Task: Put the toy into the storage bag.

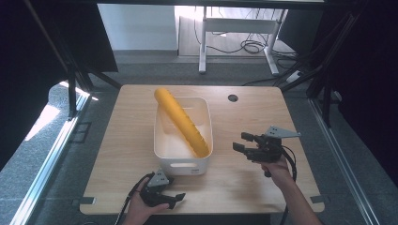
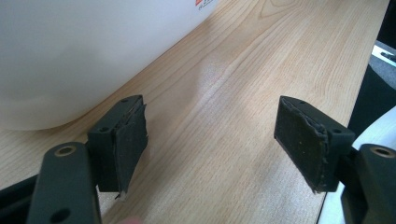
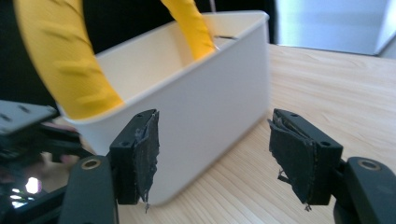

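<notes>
The yellow foam roller (image 1: 182, 122) lies slanted in the white bin (image 1: 162, 140) mid-table, one end jutting over the far rim. We hold the right gripper (image 1: 240, 141) just right of the bin, jaws apart and empty; our left gripper (image 1: 179, 197) rests near the front edge, jaws also apart.

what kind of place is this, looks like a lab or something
Most likely a lab or office test area set up for recording. A light wooden table stands inside a black metal frame on grey carpet, with a white-legged desk and loose cables behind it. A white plastic bin holds a long yellow foam roll.
</notes>
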